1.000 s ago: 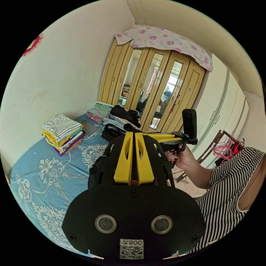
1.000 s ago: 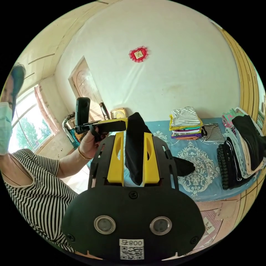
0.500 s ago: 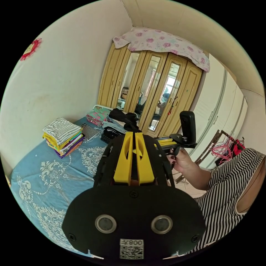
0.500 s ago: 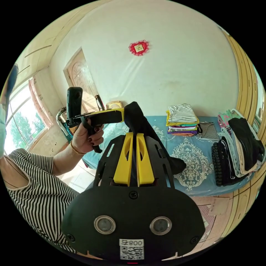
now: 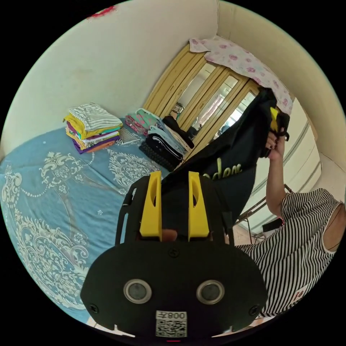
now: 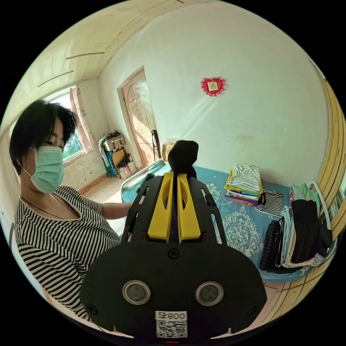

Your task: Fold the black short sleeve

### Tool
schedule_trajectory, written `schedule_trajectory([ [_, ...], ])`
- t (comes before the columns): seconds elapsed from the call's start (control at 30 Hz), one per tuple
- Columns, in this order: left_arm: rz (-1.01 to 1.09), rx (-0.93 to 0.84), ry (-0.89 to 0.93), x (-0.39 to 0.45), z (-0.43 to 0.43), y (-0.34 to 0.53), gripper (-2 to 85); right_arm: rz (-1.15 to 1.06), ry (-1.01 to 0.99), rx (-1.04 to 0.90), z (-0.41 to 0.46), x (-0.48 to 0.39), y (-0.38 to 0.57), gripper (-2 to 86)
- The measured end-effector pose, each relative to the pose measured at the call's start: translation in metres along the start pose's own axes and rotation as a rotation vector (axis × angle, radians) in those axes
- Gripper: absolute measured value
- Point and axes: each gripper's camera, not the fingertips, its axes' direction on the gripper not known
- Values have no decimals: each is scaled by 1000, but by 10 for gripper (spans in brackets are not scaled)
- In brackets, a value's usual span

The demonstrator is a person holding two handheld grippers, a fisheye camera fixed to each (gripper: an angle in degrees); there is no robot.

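Note:
The black short sleeve shirt point(image 5: 230, 158), with yellow-green lettering on it, hangs stretched in the air above the bed's edge. One end runs between the jaws of my left gripper point(image 5: 173, 174), which stand apart, so they are open around the cloth. The other end is held high at the upper right by my right gripper point(image 5: 275, 120), with a hand under it. In the right gripper view my right gripper point(image 6: 174, 174) is shut on a bunch of the black shirt point(image 6: 183, 155) that sticks out past its tips.
A bed with a blue patterned sheet point(image 5: 54, 187) lies below. On it stand a stack of folded clothes point(image 5: 93, 126) and a looser pile point(image 5: 162, 140) by the mirrored wardrobe point(image 5: 209, 104). A person in a striped top point(image 6: 61, 230) stands beside the bed.
The right gripper closed on the shirt, then rose up and away from the left one, pulling the shirt out long. The left gripper's jaws, shut before, now stand apart.

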Motion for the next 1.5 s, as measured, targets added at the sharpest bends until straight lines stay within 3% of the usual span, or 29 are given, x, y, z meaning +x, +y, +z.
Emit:
schedule_trajectory([
  [0.2, 93, -139, 3, 21, 52, 15, 134, -69, -71, -27, 1, -36, -17, 9],
  [0.53, 131, -120, 110, 48, 46, 18, 114, -98, -180, -15, 2, -67, -12, 10],
  [0.73, 119, -106, 169, 63, 33, 14, 54, -128, -204, -19, 0, -84, -7, 9],
  [0.93, 99, -30, 156, 79, -9, 26, 28, -146, -183, -36, -4, -91, 0, 9],
  [1.17, 2, 7, 239, 80, -61, 65, 125, -133, -234, -29, -5, -75, 6, 9],
  [1.33, 8, 29, 300, 103, -84, 76, 89, -149, -260, -50, 6, -69, 5, 10],
  [1.5, 8, 48, 183, 134, -146, 98, 30, -153, -232, -56, 3, -59, 7, 10],
])
